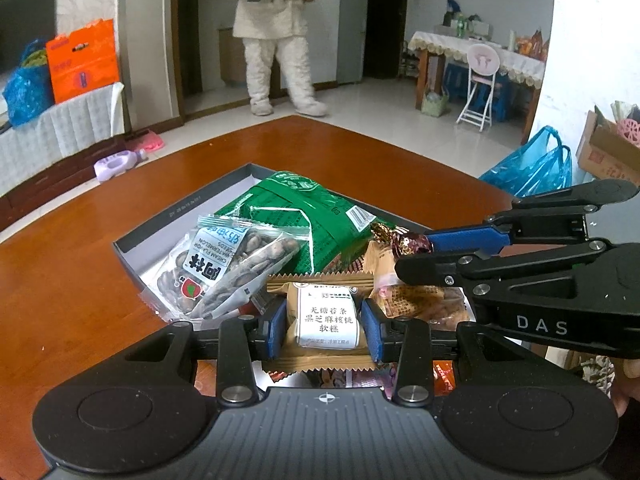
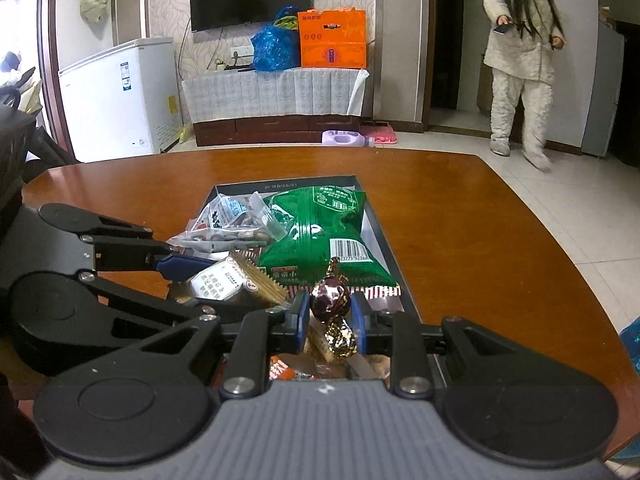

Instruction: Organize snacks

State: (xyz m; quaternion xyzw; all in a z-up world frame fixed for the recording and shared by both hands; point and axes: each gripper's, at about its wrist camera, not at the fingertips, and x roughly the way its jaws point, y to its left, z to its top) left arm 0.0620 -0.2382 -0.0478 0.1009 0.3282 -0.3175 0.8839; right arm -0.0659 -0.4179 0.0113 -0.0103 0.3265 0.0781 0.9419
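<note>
A grey box [image 1: 176,212] on the brown table holds a big green bag [image 1: 296,216], a clear watermelon-seed bag [image 1: 224,268] and other wrapped snacks. My left gripper [image 1: 326,330] is shut on a tan soft-cake packet [image 1: 326,316] at the box's near end. My right gripper [image 1: 412,246] reaches in from the right, shut on a purple foil candy [image 1: 404,240]. In the right wrist view the right gripper [image 2: 330,322] holds that candy [image 2: 332,300] above the box [image 2: 384,236]. The left gripper [image 2: 188,280] with its packet [image 2: 224,280] is at left, the green bag [image 2: 320,232] beyond.
The brown table [image 1: 80,280] stretches around the box. A person in pale pyjamas [image 1: 276,40] stands on the floor beyond. A blue plastic bag [image 1: 532,168] sits past the table's right edge. A white freezer [image 2: 120,96] and TV cabinet [image 2: 276,96] stand behind.
</note>
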